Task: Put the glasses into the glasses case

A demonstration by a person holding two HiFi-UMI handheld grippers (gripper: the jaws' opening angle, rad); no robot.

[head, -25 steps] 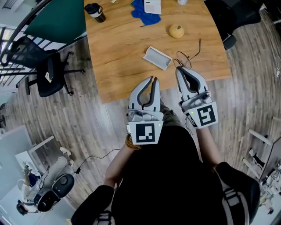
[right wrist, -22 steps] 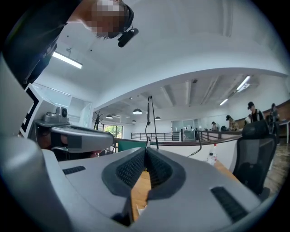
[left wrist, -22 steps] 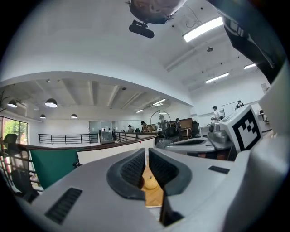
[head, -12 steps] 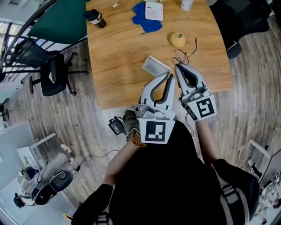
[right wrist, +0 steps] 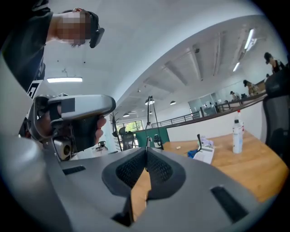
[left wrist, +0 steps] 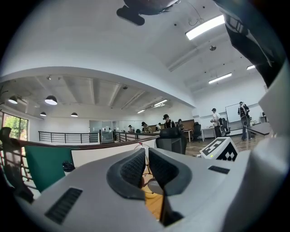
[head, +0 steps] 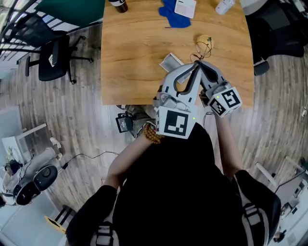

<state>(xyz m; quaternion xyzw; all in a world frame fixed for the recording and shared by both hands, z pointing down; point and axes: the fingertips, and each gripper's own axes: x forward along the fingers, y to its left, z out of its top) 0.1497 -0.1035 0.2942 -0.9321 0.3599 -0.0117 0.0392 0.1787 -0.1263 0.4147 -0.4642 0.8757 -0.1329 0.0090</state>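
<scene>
While the right gripper (right wrist: 146, 152) has its jaws pressed tight together, a thin dark arm of the glasses (head: 202, 46) stands straight up out of the tips. It looks pinched. The left gripper (left wrist: 146, 156) is alongside, jaws barely parted, just a slit, with nothing between the pads. Both sets of tips crowd together over the wooden table (head: 130, 57). The wire frame sits just past them, right beside a small yellow round thing (head: 208, 40). The glasses case (head: 169, 61), light grey, lies on the table under the left gripper, partly covered, so I can't see what's inside. Along the far edge are a blue cloth (head: 173, 15), a white booklet (head: 185, 6), a white bottle (head: 224, 6) and a dark cup (head: 119, 5).
</scene>
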